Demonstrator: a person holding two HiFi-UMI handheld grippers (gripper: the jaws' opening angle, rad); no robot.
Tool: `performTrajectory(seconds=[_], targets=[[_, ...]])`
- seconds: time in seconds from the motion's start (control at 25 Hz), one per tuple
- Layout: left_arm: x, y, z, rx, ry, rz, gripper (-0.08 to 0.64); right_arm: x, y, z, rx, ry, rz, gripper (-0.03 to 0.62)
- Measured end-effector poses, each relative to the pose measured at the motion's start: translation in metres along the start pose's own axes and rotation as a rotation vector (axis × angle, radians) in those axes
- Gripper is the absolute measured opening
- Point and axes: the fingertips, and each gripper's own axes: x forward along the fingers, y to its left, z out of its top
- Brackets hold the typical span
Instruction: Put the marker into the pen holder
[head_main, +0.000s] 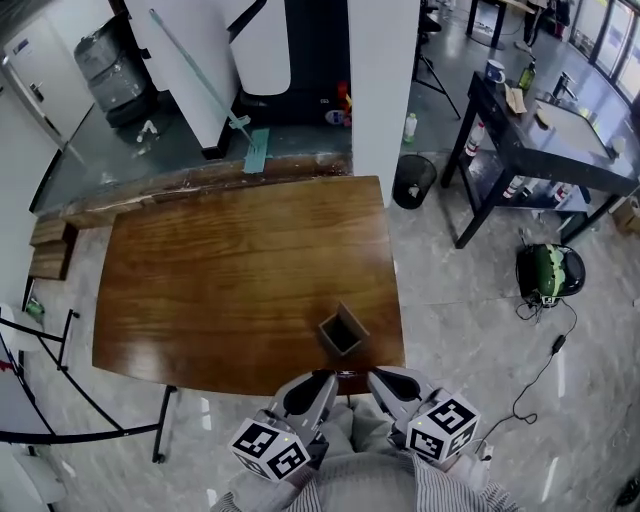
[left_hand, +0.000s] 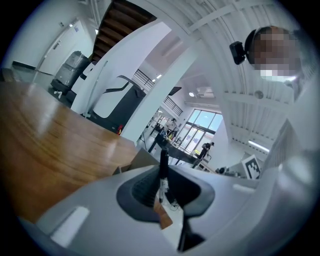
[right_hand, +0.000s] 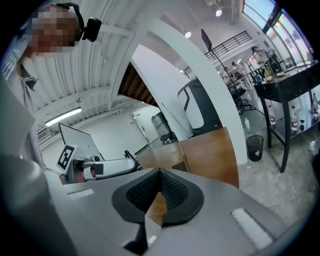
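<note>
A glossy brown wooden table (head_main: 220, 270) fills the middle of the head view, on a pale marbled floor. A small, dark, square open-topped pen holder (head_main: 342, 331) stands upright on the table near its front edge, towards the right corner. Two grey hand-held grippers reach in from below, and their tips are at the table's edge, just short of the holder. The left gripper (head_main: 322, 382) comes in from the holder's lower left, and the right gripper (head_main: 385, 382) from its lower right. In the left gripper view, that gripper's jaws are clamped on a thin black marker (left_hand: 163, 162). The marker's dark end sticks out past the jaw tips. The holder shows just behind the jaws, slightly left of the marker and not touching it. In the right gripper view, the right gripper's ribbed black pads meet at their tips with nothing held between them.
</note>
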Motion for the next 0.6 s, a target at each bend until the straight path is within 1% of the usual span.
performTrajectory(seconds=[0.12, 0.36, 0.6], targets=[[0.005, 0.009, 0.012, 0.03, -0.016, -0.011, 0.051, 0.008, -0.008, 0.001, 0.007, 0.002, -0.005, -0.001], [0.021, 0.025, 0.031, 0.043, -0.033, -0.007, 0.051, 0.021, -0.015, -0.004, 0.002, 0.034, 0.006, 0.0], [0.032, 0.042, 0.038, 0.049, -0.045, 0.006, 0.051, 0.031, -0.024, -0.006, 0.034, 0.034, 0.0, -0.001]])
